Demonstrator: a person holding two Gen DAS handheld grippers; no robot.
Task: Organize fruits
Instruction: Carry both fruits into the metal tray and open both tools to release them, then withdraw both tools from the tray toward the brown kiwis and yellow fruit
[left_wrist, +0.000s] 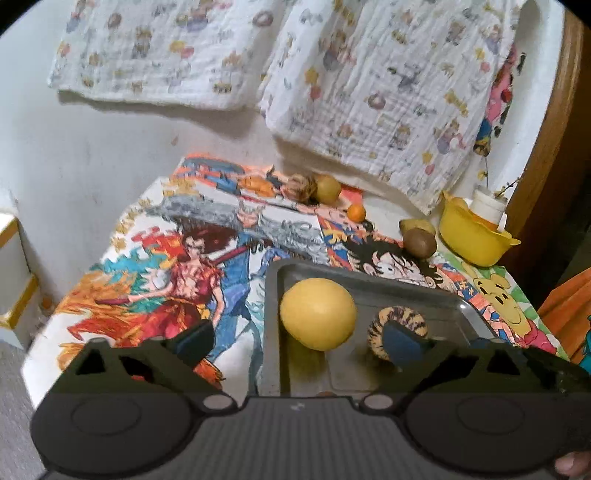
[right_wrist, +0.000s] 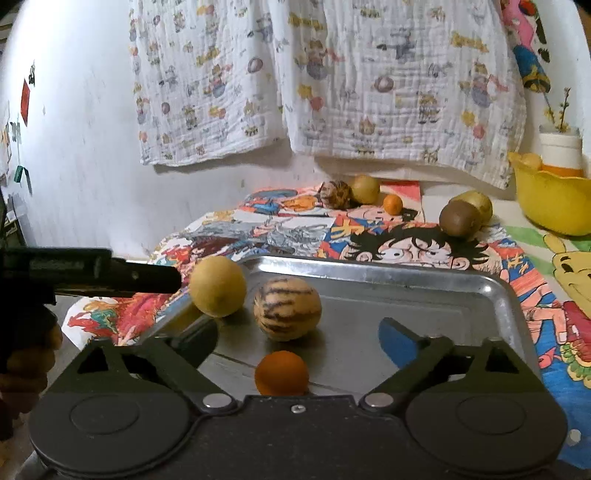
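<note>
Fruits split between two places: yellow round fruit (right_wrist: 218, 286), striped fruit (right_wrist: 287, 308) and small orange (right_wrist: 281, 373) grouped in the metal tray (right_wrist: 509, 295); walnut-like fruit (right_wrist: 335, 194), kiwi (right_wrist: 460, 218) and others loose on the far tabletop (right_wrist: 406, 236), probably awaiting collection. Left gripper (left_wrist: 295, 341) fingers spread wide, gripping nothing, bracketing the yellow fruit. Right gripper (right_wrist: 297, 338) fingers equally wide, empty, over the orange. Orange barely visible from the left wrist; left gripper's side profile visible only from the right.

home, looks like a kid's room
we see cartoon-print tablecloth (right_wrist: 399, 243), printed muslin cloths (right_wrist: 332, 81) hung on plaster wall (right_wrist: 74, 129)
</note>
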